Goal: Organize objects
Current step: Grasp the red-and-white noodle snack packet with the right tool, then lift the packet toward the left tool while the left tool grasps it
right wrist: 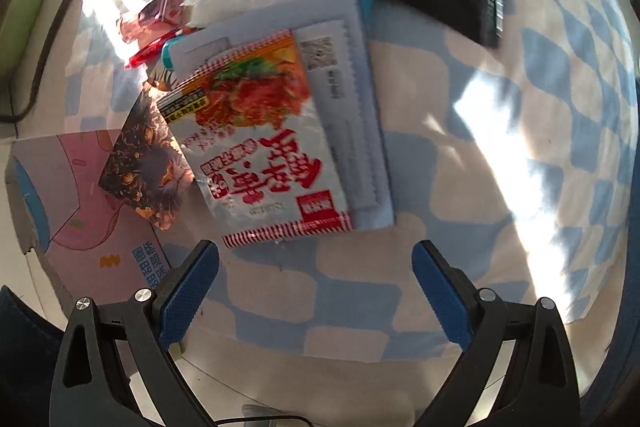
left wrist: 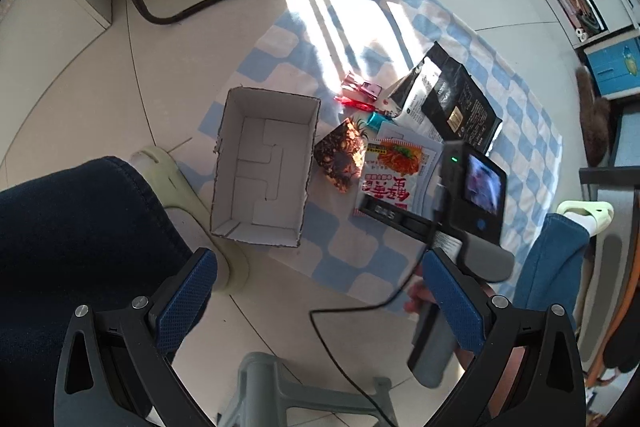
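Both grippers' fingers point(left wrist: 188, 303) point(right wrist: 190, 293) spread wide, empty, above the noodle packet point(right wrist: 264, 151).

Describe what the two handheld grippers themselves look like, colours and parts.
Both the left gripper and right gripper have black angular arms with silver screws and blue textured finger pads. The right one carries a small lit screen and a black cable.

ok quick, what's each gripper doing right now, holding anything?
Left gripper: open, nothing between its fingers.
Right gripper: open, empty, above the checked cloth.
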Available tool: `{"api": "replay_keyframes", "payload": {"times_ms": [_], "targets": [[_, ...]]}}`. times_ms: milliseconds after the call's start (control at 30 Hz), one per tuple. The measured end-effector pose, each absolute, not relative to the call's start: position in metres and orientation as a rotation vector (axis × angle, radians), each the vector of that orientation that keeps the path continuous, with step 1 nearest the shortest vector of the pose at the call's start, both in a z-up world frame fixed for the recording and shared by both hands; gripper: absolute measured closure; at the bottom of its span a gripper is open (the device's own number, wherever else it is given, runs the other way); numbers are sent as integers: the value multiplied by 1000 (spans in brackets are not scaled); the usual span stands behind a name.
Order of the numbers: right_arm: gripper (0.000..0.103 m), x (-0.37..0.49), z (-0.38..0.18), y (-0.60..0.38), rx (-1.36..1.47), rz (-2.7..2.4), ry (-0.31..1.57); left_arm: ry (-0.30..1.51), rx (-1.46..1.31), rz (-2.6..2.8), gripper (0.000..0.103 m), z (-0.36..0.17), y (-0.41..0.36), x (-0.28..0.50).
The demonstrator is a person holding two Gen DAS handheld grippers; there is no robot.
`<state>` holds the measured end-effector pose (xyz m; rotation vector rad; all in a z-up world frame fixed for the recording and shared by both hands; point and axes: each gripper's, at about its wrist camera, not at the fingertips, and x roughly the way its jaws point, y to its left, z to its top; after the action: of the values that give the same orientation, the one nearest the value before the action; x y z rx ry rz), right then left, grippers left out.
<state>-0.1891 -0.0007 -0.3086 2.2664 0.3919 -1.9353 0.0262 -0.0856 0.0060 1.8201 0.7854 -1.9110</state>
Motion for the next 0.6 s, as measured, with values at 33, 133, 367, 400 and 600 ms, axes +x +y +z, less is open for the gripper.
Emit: {"api": "replay_keyframes", "payload": {"times_ms": [33, 133, 367, 400, 600], "targets": [[6, -192, -315, -12, 2258, -1920, 460, 791, 1826, -1907, 0, 6, -88, 24], [6, -197, -335, -36, 2242, -1871, 671, 746, 1836, -1906, 0, 9, -93, 17], [69, -185, -320, -33, 2083, -1906, 728, 791, 1832, -1871, 0, 8, -96, 11], [84, -181, -313, -25, 2080, -1905, 688, 782, 1831, -1871, 0, 8, -95, 11], [90, -147, -261, 39, 2044, -1916, 460, 684, 1911, -1867, 0, 1, -71, 9]]}}
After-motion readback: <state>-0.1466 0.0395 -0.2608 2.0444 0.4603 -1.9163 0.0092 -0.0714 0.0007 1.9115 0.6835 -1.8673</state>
